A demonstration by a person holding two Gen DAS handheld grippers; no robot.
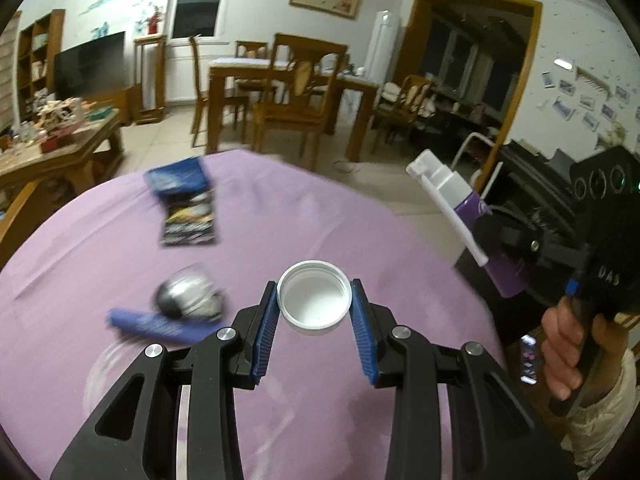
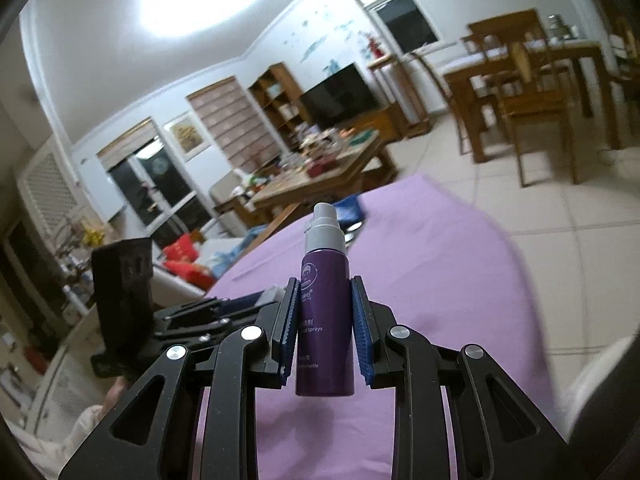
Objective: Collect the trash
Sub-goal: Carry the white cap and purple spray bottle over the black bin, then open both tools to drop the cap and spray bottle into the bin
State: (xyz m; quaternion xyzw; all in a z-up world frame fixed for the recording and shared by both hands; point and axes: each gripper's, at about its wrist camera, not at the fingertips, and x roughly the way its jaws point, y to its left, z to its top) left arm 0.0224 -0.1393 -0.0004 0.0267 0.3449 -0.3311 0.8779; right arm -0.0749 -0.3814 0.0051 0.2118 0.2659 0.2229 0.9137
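Wrapper (image 1: 188, 208) at 10 o'clock and the silver blob (image 1: 188, 298) are motion-blurred; wrapper print's unreadable, desk (image 1: 320, 208) cut off at the bottom.

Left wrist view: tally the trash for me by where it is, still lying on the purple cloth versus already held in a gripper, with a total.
Lying on the purple cloth: 3, namely the blue packet, the crumpled silver ball and the blue strip.
Held in a gripper: 2, namely the white cap in the left gripper and the purple spray bottle in the right gripper.
Total: 5
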